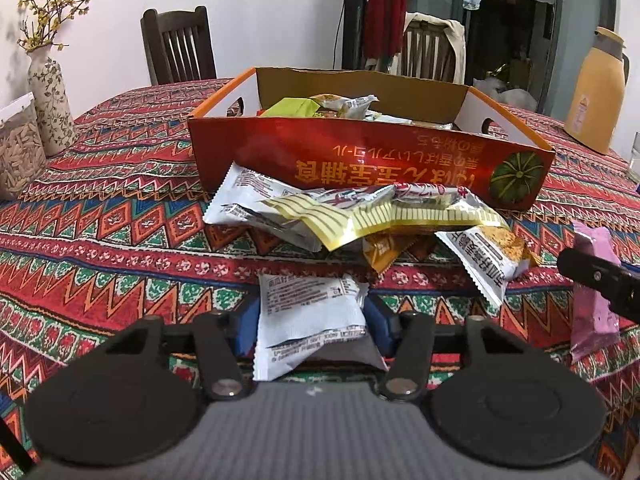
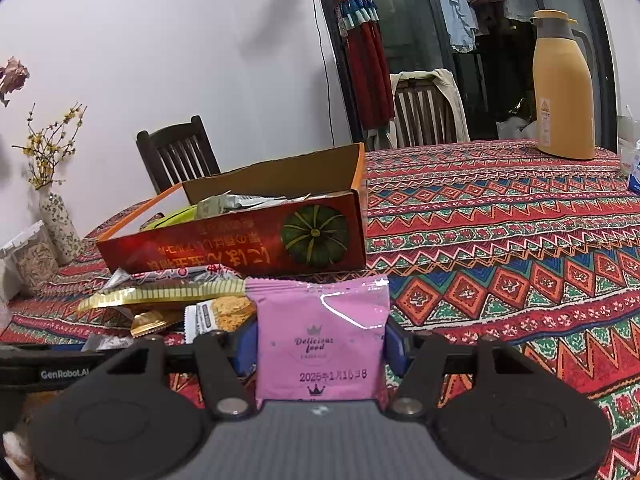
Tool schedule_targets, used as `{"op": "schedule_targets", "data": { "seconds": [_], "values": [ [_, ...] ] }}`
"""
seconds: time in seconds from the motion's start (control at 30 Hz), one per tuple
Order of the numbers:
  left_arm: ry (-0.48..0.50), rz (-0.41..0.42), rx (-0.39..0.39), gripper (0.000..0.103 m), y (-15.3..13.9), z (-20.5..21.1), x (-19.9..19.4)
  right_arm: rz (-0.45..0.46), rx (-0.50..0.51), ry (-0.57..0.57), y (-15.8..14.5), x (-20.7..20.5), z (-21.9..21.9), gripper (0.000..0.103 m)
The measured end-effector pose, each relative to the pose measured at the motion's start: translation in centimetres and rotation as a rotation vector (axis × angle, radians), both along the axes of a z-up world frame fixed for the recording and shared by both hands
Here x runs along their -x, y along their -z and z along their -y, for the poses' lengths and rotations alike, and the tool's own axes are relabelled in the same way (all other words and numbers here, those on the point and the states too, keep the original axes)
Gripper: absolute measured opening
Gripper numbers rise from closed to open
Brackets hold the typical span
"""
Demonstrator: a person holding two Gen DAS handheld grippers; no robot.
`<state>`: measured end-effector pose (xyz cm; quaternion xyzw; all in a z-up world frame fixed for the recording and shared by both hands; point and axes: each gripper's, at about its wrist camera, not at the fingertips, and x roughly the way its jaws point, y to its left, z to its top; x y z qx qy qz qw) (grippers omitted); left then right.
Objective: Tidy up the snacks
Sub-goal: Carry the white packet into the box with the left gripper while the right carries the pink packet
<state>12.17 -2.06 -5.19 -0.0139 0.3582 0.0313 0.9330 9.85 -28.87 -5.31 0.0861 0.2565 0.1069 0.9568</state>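
Now the left claw [image 1: 310, 312] is closed on a white snack packet [image 1: 308, 320] just above the bench [image 1: 120, 240], while the right claw [image 2: 320, 340] holds a pink packet [image 2: 320, 332] upright near the red box [image 2: 240, 240].

White snack packet [image 1: 310, 320] between fingers [image 1: 376, 316]

Setting: a home dining room, as I see it. Round table under a red patterned woven tablecloth [image 2: 500, 216], dark wooden slat-back chairs [image 1: 178, 44], a speckled ceramic vase of yellow blossom twigs [image 1: 50, 100]. Mustard-yellow thermos jug [image 2: 564, 92]; clothes hanging in the dark doorway [image 2: 472, 4].
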Motion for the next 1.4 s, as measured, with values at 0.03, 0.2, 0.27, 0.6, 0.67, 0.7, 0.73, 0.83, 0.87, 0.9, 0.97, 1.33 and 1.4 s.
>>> {"op": "schedule_targets", "data": {
  "seconds": [0.03,0.2,0.27,0.6,0.67,0.7,0.73,0.83,0.87,0.9,0.97,1.33,1.4],
  "values": [
    [0.002,0.002,0.002,0.054,0.0,0.0,0.1,0.001,0.0,0.002,0.0,0.0,0.0,0.06],
    [0.018,0.012,0.01,0.053,0.0,-0.2,0.9,0.018,0.005,0.006,-0.1,0.3,-0.1,0.06],
    [0.025,0.014,0.011,0.053,-0.1,-0.3,1.3,0.027,0.012,0.008,-0.2,0.5,-0.2,0.06],
    [0.08,0.088,0.023,0.053,-2.5,-0.7,3.9,0.058,0.031,0.012,-1.4,1.5,-0.3,0.06],
    [0.099,0.118,0.021,0.053,-3.3,-0.5,4.5,0.07,0.032,0.008,-1.9,1.7,-0.3,0.06],
    [0.101,0.13,0.022,0.053,-3.8,-0.4,4.7,0.077,0.033,0.007,-2.3,1.8,-0.3,0.06],
    [0.101,0.145,0.024,0.053,-4.2,-0.3,4.8,0.086,0.036,0.006,-2.6,1.9,-0.4,0.06],
    [0.105,0.188,0.026,0.053,-5.6,-0.1,4.9,0.115,0.044,0.004,-3.9,1.8,-0.8,0.06],
    [0.107,0.201,0.027,0.053,-6.1,-0.1,4.8,0.124,0.047,0.004,-4.2,1.7,-1.0,0.06],
    [0.109,0.213,0.026,0.053,-6.6,-0.1,4.6,0.133,0.051,0.004,-4.6,1.5,-1.2,0.06],
    [0.11,0.24,0.024,0.053,-7.7,0.1,4.1,0.149,0.056,0.004,-5.5,0.9,-1.4,0.06],
    [0.069,0.343,0.021,0.053,-12.0,-0.1,-2.1,0.238,0.079,0.004,-9.9,-4.7,-3.8,0.06],
    [0.049,0.353,0.027,0.053,-12.3,-0.4,-3.6,0.246,0.088,0.003,-10.5,-6.1,-4.4,0.06]
  ]
}}
